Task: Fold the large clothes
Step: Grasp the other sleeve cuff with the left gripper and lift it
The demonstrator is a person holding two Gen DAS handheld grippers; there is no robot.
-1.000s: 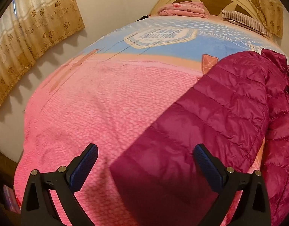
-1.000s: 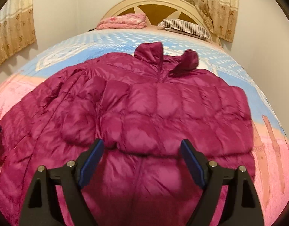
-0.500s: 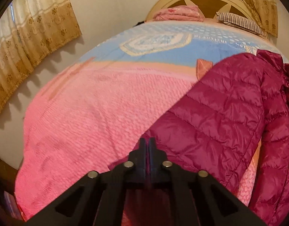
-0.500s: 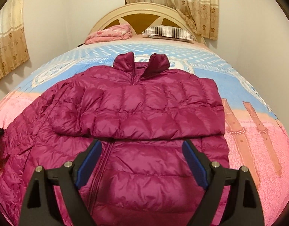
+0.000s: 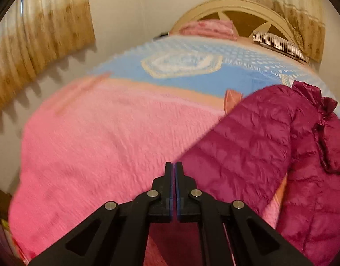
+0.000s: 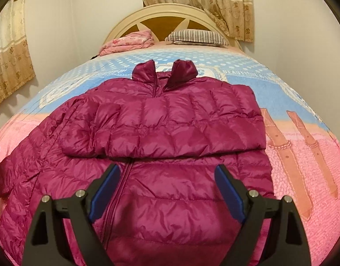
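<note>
A magenta puffer jacket point(image 6: 170, 133) lies front up on the bed, collar toward the headboard. One sleeve is folded across the chest. The other sleeve point(image 5: 247, 146) stretches out to the jacket's left side. My left gripper point(image 5: 174, 168) is shut at the cuff end of that sleeve; the cuff passes under the jaws, so I cannot see whether cloth is pinched. My right gripper point(image 6: 167, 177) is open and empty, above the jacket's lower front near the zipper.
The bed has a pink and blue blanket point(image 5: 103, 137). A folded pink cloth point(image 6: 130, 41) and a striped pillow point(image 6: 196, 36) lie by the cream headboard point(image 6: 170, 15). Curtains point(image 5: 36, 40) hang on the left wall and behind the headboard.
My left gripper has gone from open to shut at the sleeve's cuff end and has lifted a little. My right gripper has pulled back from the jacket, staying open.
</note>
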